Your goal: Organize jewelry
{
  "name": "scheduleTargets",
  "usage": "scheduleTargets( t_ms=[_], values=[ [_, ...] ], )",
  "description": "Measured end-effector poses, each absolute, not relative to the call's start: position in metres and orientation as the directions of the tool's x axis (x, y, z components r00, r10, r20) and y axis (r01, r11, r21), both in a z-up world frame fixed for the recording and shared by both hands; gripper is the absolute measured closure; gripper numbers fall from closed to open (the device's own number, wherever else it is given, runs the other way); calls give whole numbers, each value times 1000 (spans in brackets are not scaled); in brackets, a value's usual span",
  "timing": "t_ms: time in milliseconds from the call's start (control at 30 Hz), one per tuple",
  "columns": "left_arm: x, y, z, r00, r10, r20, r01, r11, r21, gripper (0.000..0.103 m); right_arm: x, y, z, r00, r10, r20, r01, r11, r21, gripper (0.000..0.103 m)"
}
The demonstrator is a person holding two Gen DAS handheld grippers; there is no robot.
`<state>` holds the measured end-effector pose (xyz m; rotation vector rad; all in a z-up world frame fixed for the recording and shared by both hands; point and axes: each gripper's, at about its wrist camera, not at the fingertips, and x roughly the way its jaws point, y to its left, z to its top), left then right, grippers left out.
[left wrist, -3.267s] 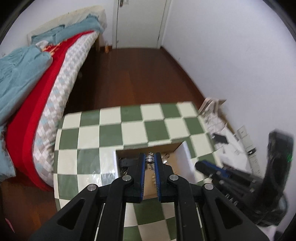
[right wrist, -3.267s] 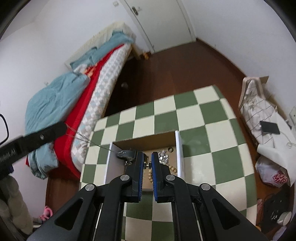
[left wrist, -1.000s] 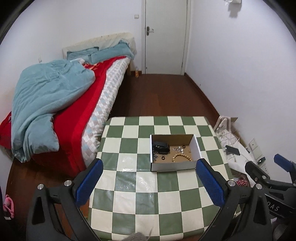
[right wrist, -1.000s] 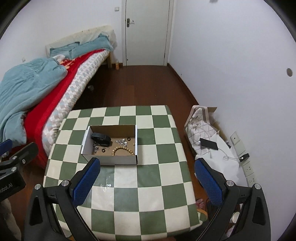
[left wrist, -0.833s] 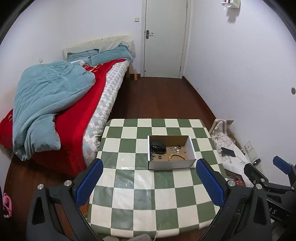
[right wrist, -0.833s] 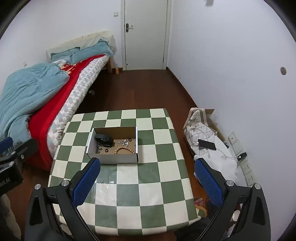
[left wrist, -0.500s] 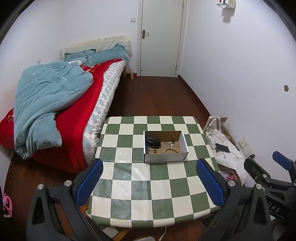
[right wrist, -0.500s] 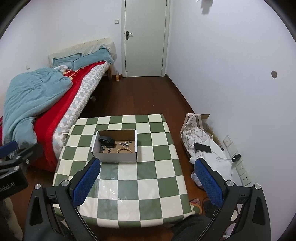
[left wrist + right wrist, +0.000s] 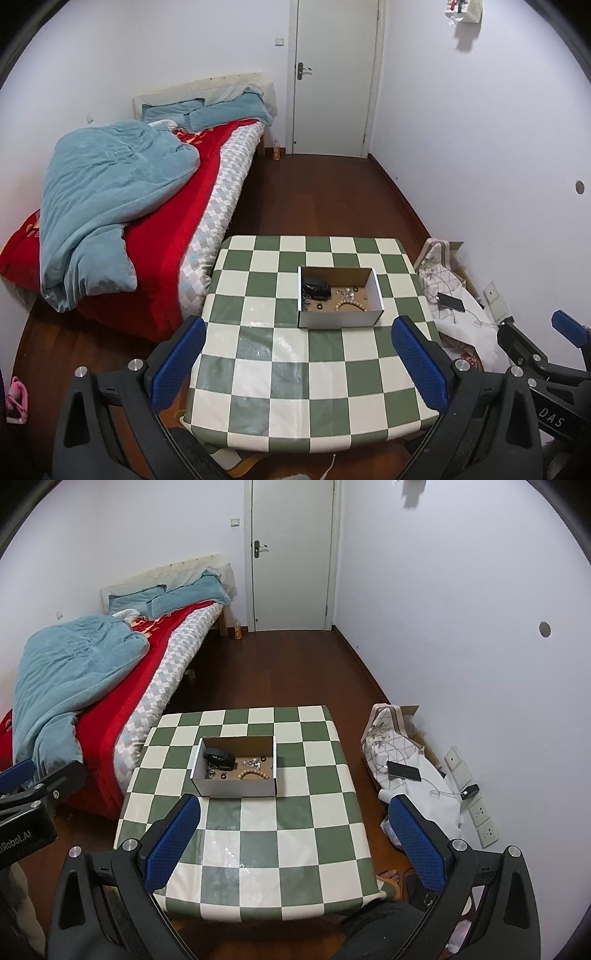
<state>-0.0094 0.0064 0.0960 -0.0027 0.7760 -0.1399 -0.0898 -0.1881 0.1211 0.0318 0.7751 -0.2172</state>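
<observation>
One shallow cardboard box (image 9: 340,319) sits on my green-and-cream checkered table (image 9: 310,373), toward its far half, white on the outside walls and plain brown inside. In it lies the jewelry: a black, rounded pouch-like item (image 9: 316,288) in the back left corner, a curved string of pale wooden beads (image 9: 351,305) near the front wall, a small heap of shiny silver pieces (image 9: 346,293) in the middle, and a few dark little rings (image 9: 320,306) scattered on the brown floor. What the smallest bits are I cannot tell from up here.

My left gripper (image 9: 301,356) hangs high above the near edge of the table with its fingers spread wide and nothing between them; the blue pads (image 9: 177,354) have a dimpled, rubbery surface set on matte black arms. My right gripper (image 9: 291,838) is likewise splayed wide and empty, well apart from the box, its blue pads (image 9: 415,843) the same dotted texture.

The table cover looks glossy, a clear plastic sheet catching light over the squares. Beside the table stands a bed (image 9: 155,206) with a red blanket, a rumpled teal duvet and a diamond-patterned mattress side. The floor is dark polished wood.
</observation>
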Motion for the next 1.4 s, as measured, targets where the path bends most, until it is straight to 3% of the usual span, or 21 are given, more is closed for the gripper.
scheduleTargets(
  t_ms=[1400],
  values=[
    [41, -10, 78, 668, -58, -742, 83, 997, -3, 0, -8, -200, 102, 647, -256, -718, 249, 961, -119, 0]
  ],
)
